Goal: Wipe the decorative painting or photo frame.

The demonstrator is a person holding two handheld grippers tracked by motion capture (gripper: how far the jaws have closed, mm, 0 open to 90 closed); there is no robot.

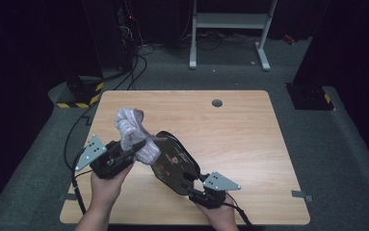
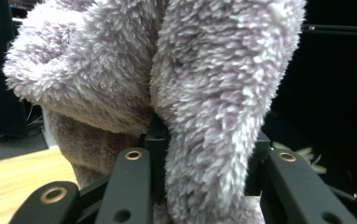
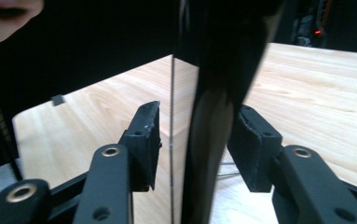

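Observation:
My left gripper (image 1: 141, 144) is shut on a fluffy lilac cloth (image 1: 131, 127), held above the left half of the wooden table (image 1: 249, 139). In the left gripper view the cloth (image 2: 190, 93) bulges out over both jaws and hangs down between them. The cloth touches the upper end of a flat black tray (image 1: 172, 161) with a picture on its face, which stands tilted. My right gripper (image 1: 191, 185) is at the tray's lower end. In the right gripper view the tray (image 3: 213, 70) stands edge-on between the jaws of the gripper (image 3: 197, 140). One pad lies against it and a gap shows at the other pad.
A round cable hole (image 1: 217, 102) sits near the table's far edge. Behind the table stand a white frame (image 1: 230, 21) and a yellow-and-black striped base (image 1: 83, 94), with cables on the floor. The table's right half is bare wood.

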